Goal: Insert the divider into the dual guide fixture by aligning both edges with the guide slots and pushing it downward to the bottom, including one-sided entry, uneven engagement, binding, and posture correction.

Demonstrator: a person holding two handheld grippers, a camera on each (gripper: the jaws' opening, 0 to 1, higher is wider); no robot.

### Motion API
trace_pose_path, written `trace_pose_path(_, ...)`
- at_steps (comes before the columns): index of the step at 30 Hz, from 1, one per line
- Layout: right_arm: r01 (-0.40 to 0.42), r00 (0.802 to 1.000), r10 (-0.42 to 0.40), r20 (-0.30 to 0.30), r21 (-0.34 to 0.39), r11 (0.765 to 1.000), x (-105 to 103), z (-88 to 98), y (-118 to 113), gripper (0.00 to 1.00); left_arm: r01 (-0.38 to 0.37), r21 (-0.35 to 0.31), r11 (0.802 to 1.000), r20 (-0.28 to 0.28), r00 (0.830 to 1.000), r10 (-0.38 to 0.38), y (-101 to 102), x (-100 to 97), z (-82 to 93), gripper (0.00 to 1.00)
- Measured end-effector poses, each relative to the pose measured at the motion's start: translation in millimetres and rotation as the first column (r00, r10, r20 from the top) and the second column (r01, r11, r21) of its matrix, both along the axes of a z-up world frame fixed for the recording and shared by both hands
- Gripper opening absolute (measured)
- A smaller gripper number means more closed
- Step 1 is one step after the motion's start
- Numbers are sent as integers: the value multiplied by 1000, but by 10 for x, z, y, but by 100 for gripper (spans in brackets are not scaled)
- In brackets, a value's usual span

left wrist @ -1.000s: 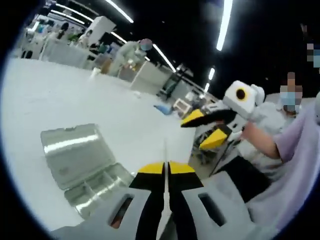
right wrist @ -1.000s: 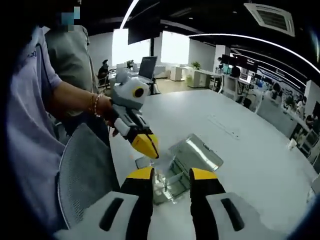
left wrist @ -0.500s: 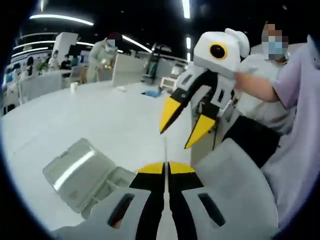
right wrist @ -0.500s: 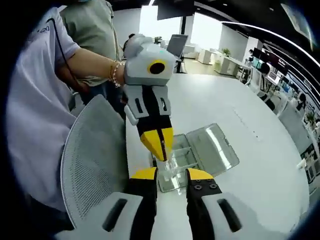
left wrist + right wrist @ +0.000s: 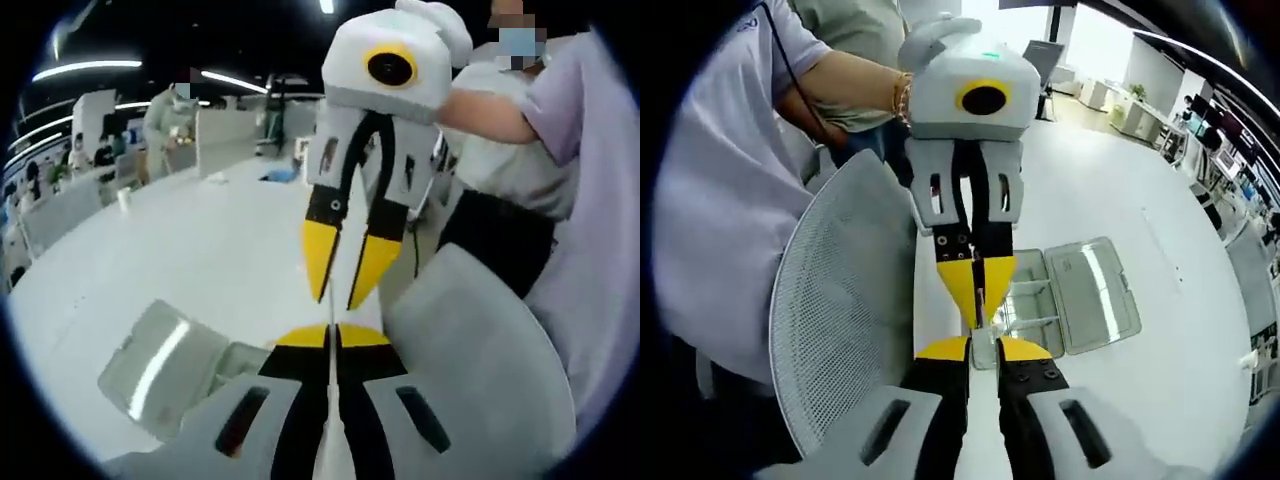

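My left gripper (image 5: pixel 331 335) is shut on a thin clear divider (image 5: pixel 330 308), seen edge-on and rising between its yellow tips. The right gripper (image 5: pixel 347 270) comes down from above, tips a little apart on either side of the divider's free end. In the right gripper view, my right gripper (image 5: pixel 984 348) has a narrow gap, with the clear divider (image 5: pixel 983 342) in it. The left gripper (image 5: pixel 980 290) points down at it tip to tip. The clear fixture box (image 5: pixel 1070 295), lid open, lies on the white table behind; the box (image 5: pixel 170 365) also sits lower left in the left gripper view.
A grey mesh chair back (image 5: pixel 830 320) stands close at the table's edge, beside both grippers; the chair back (image 5: pixel 470 360) is on the right in the left gripper view. The person's sleeve (image 5: pixel 710 200) is close by. Other people stand at far benches.
The two grippers have come together tip to tip over the chair's edge. The right gripper's jaws have narrowed around the divider's end. The left gripper stays shut on the divider.
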State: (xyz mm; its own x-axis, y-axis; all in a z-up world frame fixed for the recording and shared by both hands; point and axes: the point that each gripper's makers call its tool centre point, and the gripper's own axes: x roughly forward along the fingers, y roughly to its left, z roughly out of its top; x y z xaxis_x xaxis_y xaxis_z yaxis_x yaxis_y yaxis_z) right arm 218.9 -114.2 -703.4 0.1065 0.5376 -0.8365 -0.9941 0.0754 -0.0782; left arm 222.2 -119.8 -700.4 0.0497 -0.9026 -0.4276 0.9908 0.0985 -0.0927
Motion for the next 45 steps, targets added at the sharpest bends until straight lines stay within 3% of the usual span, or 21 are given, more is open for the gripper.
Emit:
trace_pose_path(8,-57,998,56,-24,-70,996,-42,-87,-3,0,35,34,999,35,999,-36,-29,-39,-33,0)
trace_pose_path(18,-84,996,81,-41,-98,992,-49,-112,11,0,46,39,998,47,998,-48,-39,-30,-32,0)
trace_pose_path(26,-81,995,74,-71,-111,991,-62,-163,52,0,57,56,997,90,994,-62,-7,-41,-77,0)
trace_pose_path(31,-58,996,51,-71,-109,992,-30,-154,79,0,29,52,998,106,994,-35,32,4,-80,1)
trace_pose_path(36,-45,997,38,-72,-86,995,10,-85,107,0,-2,32,999,119,993,-2,71,35,-82,10)
trace_pose_path(45,-29,998,25,-61,-68,997,65,-19,108,0,-97,-48,994,77,992,100,208,134,10,19)
